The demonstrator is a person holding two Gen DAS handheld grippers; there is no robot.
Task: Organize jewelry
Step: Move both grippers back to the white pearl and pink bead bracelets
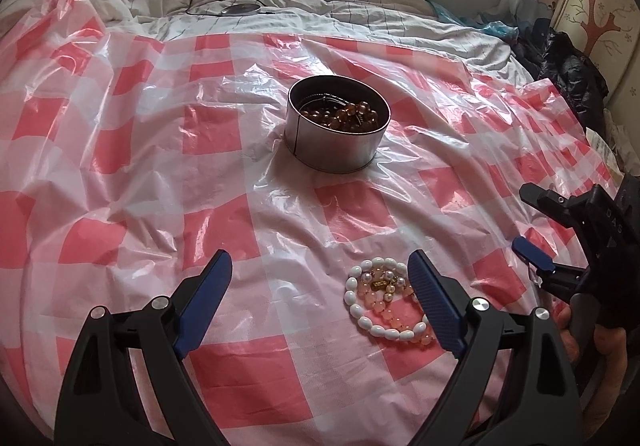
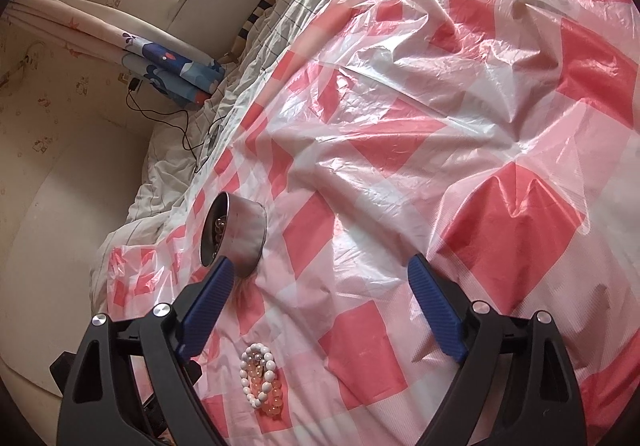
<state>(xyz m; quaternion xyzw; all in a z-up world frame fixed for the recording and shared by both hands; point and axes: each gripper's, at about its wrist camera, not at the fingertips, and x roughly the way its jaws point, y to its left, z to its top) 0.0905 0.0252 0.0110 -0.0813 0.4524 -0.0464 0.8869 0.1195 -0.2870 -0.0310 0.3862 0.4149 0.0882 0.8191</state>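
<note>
While both the left tongs [image 1: 320, 274] and right tongs [image 2: 320, 278] hang spread and empty, the bead bracelets [image 1: 386, 302] lie on the bed's checked plastic sheet [image 1: 160, 150], well short of the tin [image 1: 336, 122]; light, limp and slippery, they likely want pinching across bunched strands.

Plastic sheet [image 1: 160, 150]: we see red-and-white checks.
Tin [image 1: 336, 144]: silver-grey — amber-brown beads [image 1: 352, 114] inside.
Bracelets [image 1: 386, 302]: one white, one peach-pink.
Bedsheet [image 1: 320, 14]: white with thin dark grid lines.
Hand-held gripper fingers [image 1: 436, 302]: we note blue pads — black frames.
</note>
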